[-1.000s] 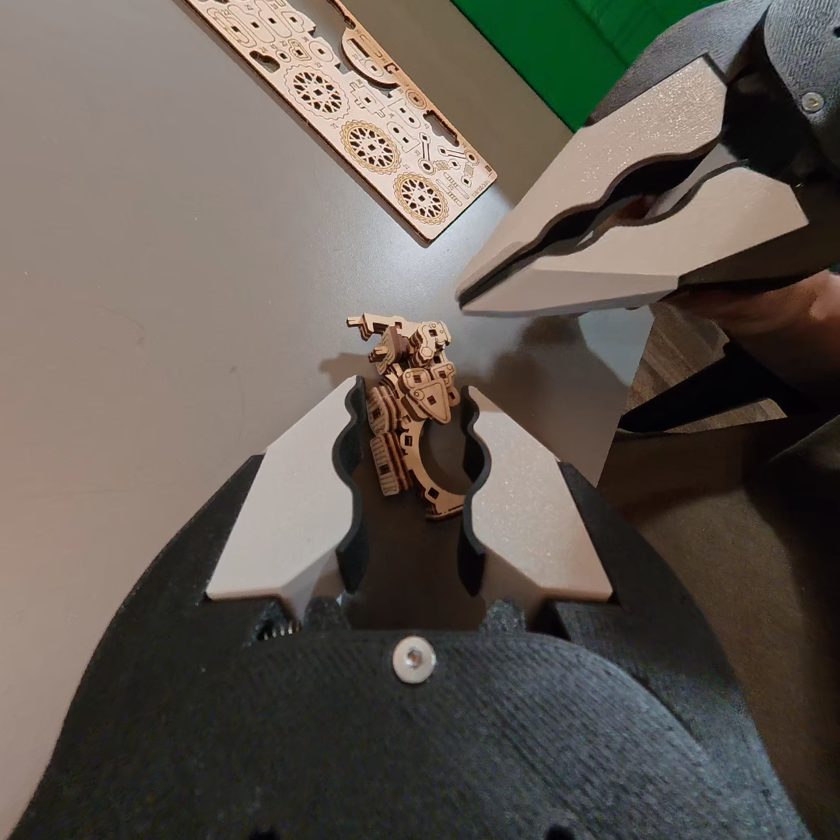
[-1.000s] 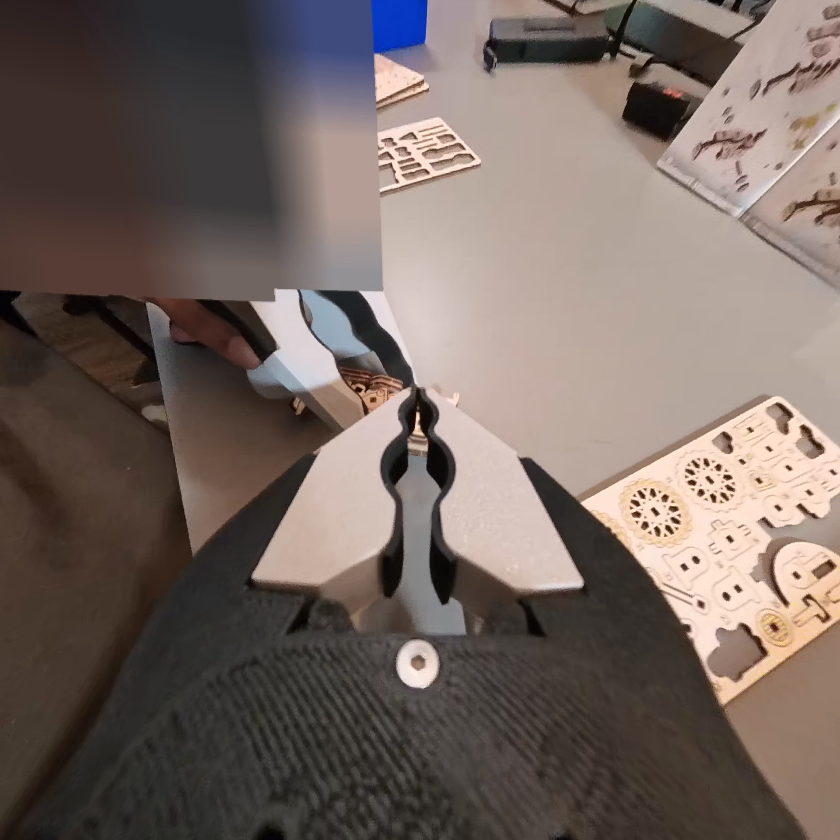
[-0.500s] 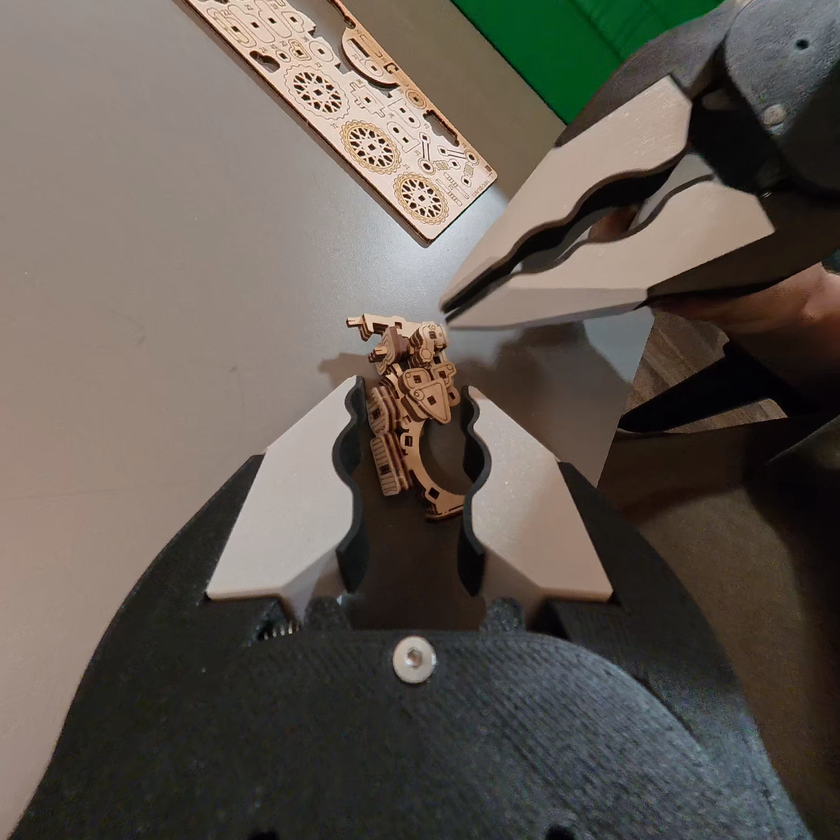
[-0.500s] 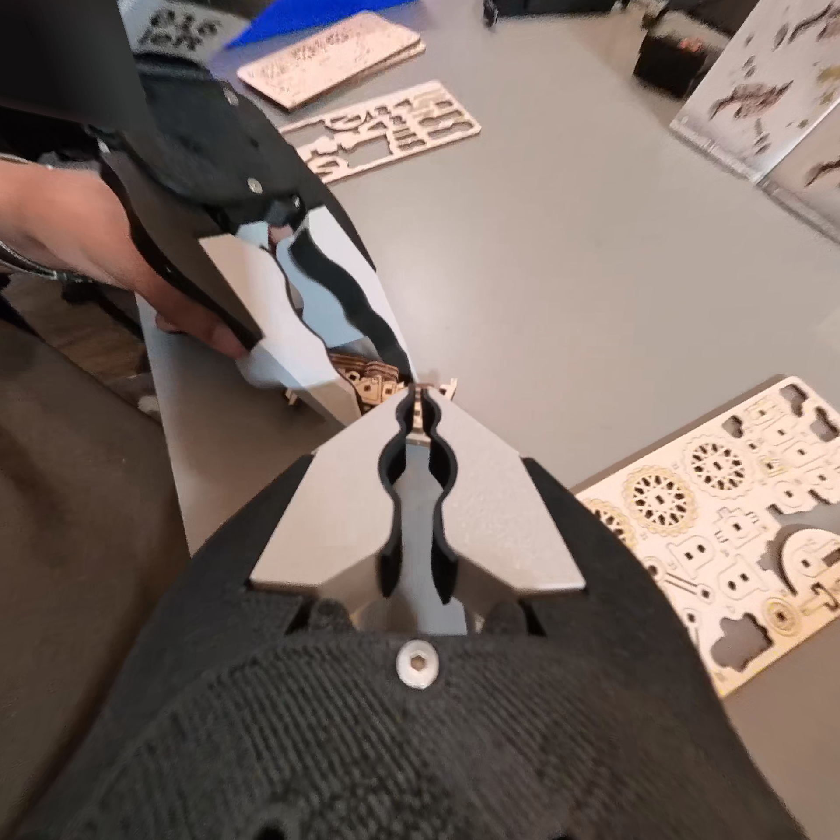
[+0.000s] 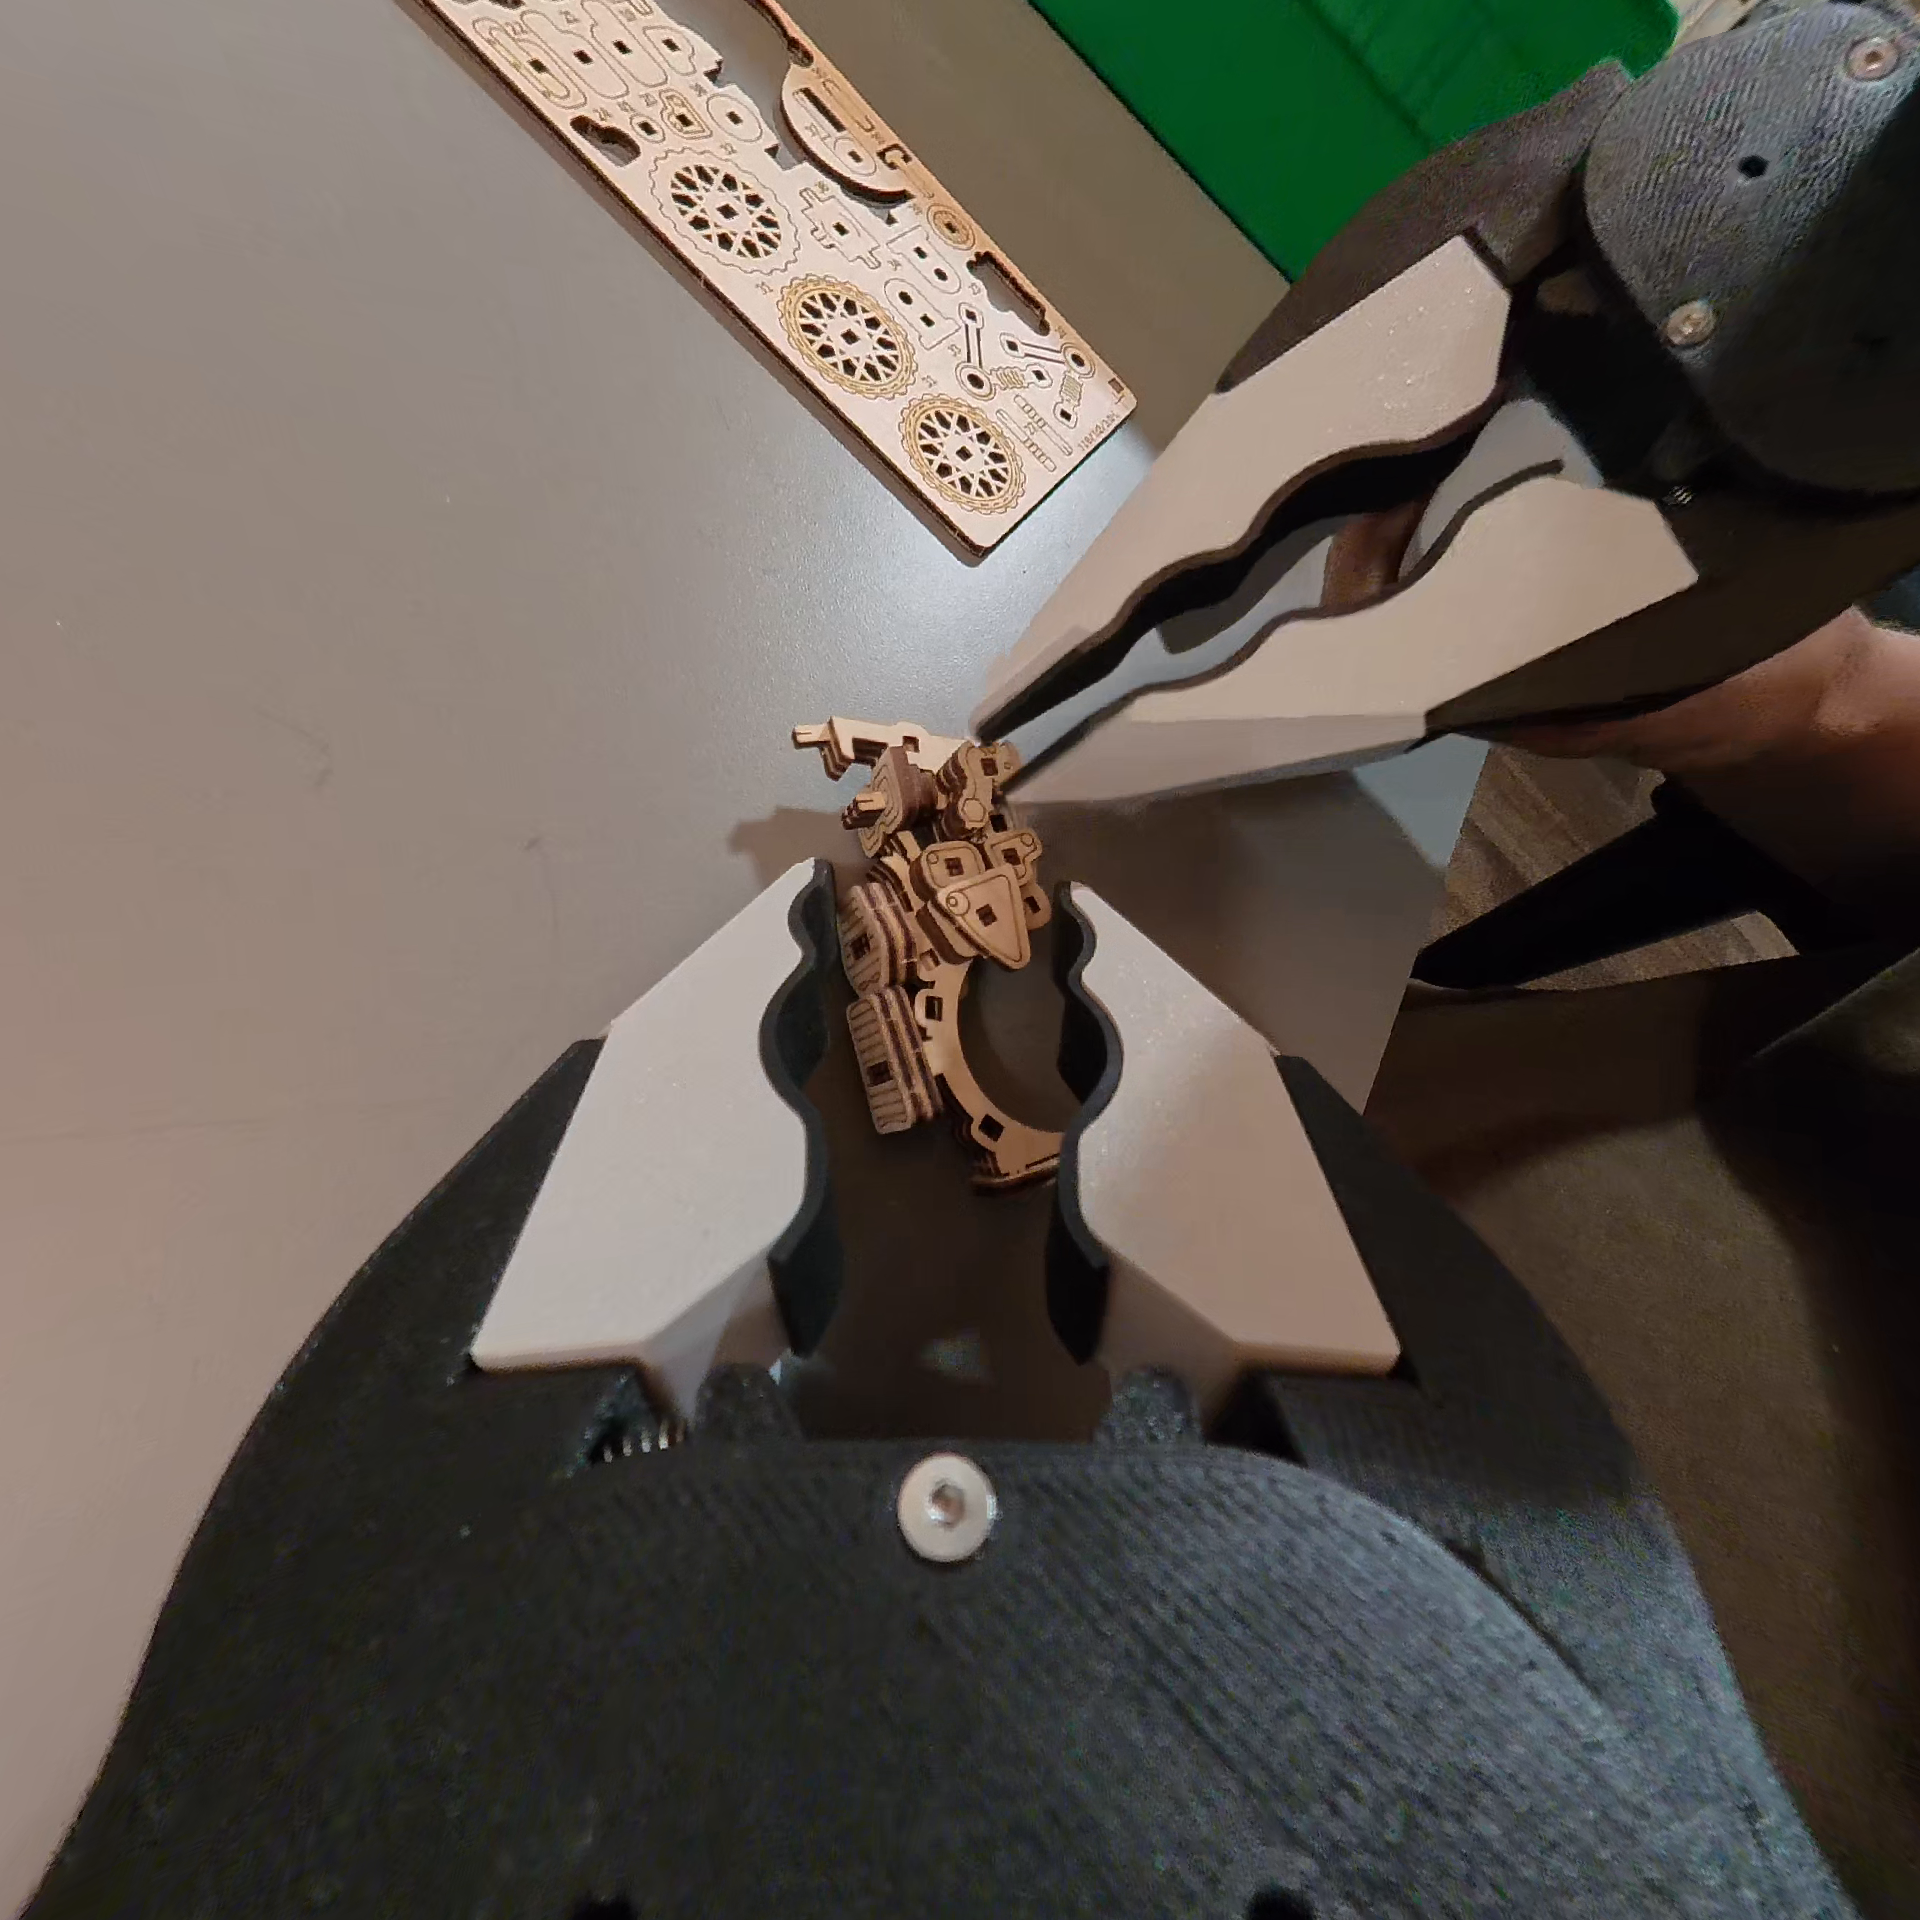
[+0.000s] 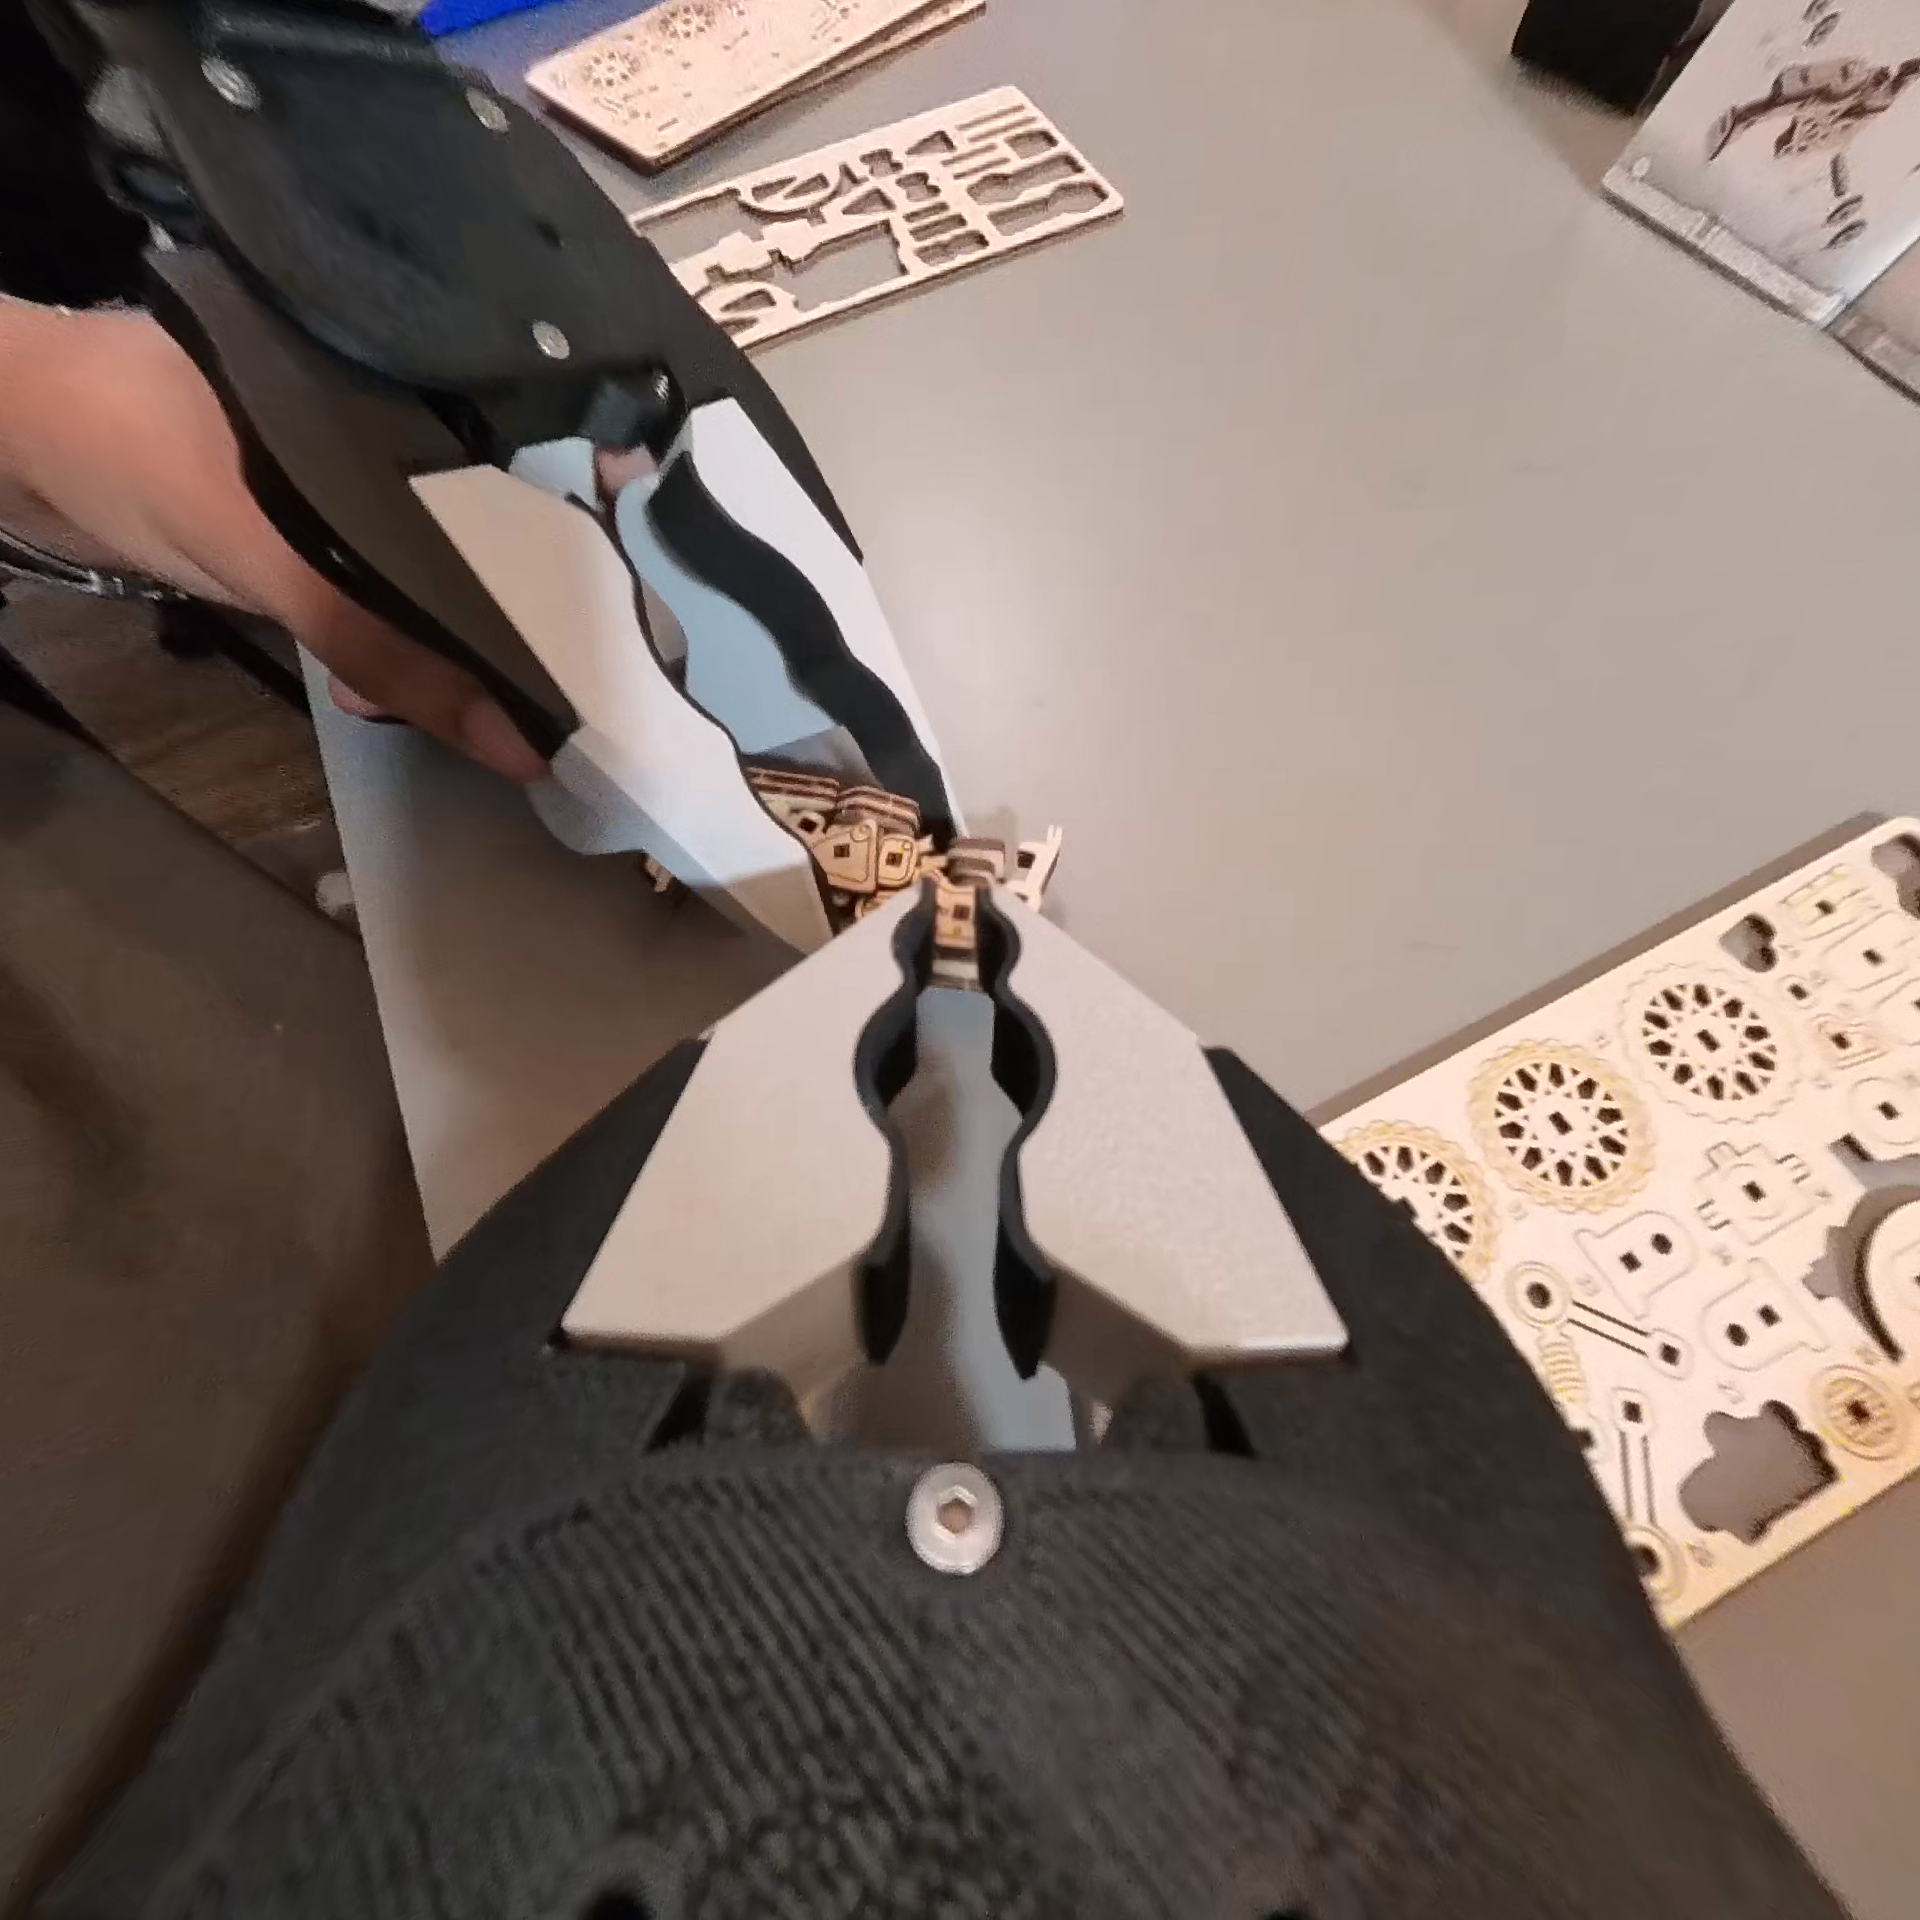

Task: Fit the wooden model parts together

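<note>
Wooden model clamped in left gripper, long axis along its fingers; right gripper, pinching small piece, touching model's far end.

Left gripper fingers parted; right gripper fingers nearly closed, tips meeting

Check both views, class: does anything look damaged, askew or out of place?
Nothing stands out. The left gripper holds the wooden model intact, the right gripper pinches a small wooden part against it, and the part sheets lie flat.
</note>
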A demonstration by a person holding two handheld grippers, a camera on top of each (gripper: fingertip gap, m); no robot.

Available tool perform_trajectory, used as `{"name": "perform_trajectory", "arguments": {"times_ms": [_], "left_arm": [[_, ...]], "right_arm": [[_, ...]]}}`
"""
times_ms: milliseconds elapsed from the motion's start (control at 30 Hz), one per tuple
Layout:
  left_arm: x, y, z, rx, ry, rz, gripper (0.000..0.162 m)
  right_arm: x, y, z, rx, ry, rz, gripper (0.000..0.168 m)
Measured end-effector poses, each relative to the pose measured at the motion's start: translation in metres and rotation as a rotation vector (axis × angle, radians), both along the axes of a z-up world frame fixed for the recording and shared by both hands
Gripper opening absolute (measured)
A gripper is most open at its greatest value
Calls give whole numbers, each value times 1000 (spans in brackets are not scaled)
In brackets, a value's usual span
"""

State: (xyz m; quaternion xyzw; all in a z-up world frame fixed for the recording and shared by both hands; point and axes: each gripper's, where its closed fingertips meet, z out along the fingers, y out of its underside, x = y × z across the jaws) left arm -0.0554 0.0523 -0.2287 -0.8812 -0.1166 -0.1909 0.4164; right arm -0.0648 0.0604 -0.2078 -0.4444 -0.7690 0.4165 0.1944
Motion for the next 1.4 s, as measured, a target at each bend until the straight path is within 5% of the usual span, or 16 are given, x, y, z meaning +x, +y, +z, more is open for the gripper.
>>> {"name": "perform_trajectory", "arguments": {"times_ms": [133,467,800,1400], "left_arm": [[0,0,0,0,-1,0,41],[-3,6,29,172,-31,17,40],[0,4,102,572,459,30,40],[18,7,106,633,707,-16,40]], "right_arm": [[-3,7,24,-34,104,-31,5],[-9,35,41,-362,101,-162,36],[8,21,89,-834,146,-32,45],[28,-2,99,-690,202,56,26]]}}
